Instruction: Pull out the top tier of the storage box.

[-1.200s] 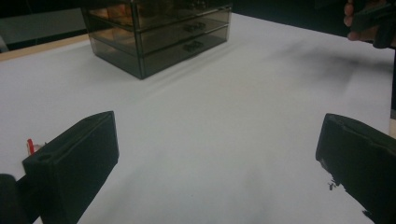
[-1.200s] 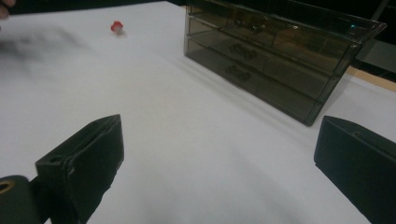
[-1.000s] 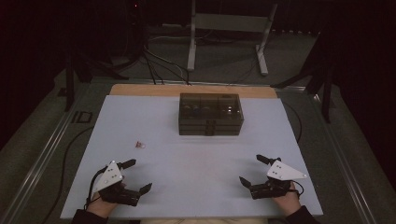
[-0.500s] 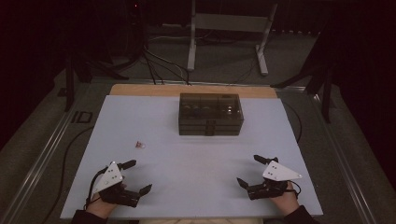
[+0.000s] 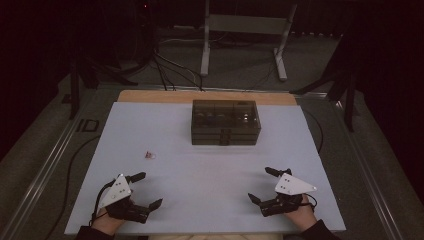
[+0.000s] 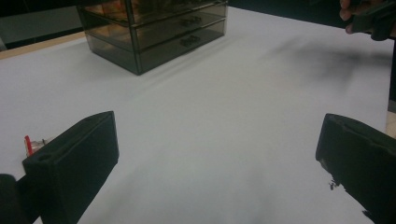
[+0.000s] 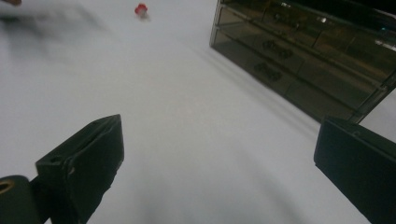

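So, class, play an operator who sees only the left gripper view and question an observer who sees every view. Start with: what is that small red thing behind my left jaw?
Observer: In the high view the small red and clear object lies loose on the white table, ahead of the left gripper and left of the drawer box.
Operator: Is the other gripper open?
Observer: Yes. The right gripper has its jaws wide apart with nothing between them, low over the table's near right part.
Operator: How many drawers does the box have?
Observer: The right gripper view shows stacked drawer fronts with dark handles, all closed; I cannot tell the exact count.
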A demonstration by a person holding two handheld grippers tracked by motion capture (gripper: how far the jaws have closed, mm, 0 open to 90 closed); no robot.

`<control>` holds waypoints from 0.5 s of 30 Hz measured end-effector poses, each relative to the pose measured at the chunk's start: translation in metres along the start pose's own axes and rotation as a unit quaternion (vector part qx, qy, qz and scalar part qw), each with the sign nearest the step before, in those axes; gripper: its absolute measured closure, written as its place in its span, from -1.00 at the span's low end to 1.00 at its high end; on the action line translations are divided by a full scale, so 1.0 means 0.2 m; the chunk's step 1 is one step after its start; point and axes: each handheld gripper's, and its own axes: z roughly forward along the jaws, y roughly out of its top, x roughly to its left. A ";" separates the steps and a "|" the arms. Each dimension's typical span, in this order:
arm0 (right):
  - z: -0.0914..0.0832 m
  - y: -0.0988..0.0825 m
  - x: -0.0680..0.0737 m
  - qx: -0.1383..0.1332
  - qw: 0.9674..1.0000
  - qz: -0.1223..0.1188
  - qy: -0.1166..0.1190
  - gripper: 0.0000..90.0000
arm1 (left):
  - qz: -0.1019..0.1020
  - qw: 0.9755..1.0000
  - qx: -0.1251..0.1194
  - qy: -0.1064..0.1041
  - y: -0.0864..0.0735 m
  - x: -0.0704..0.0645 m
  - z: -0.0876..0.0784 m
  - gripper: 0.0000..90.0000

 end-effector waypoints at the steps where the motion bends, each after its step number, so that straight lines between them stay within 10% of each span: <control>1: 0.00 0.00 0.00 0.000 1.000 0.000 0.000 -0.97 | -0.001 1.000 0.000 0.000 0.00 0.00 0.00 -1.00; 15: -0.07 0.14 0.00 -0.022 0.999 -0.017 -0.016 -0.97 | -0.001 1.000 -0.002 0.001 0.00 0.00 0.00 -1.00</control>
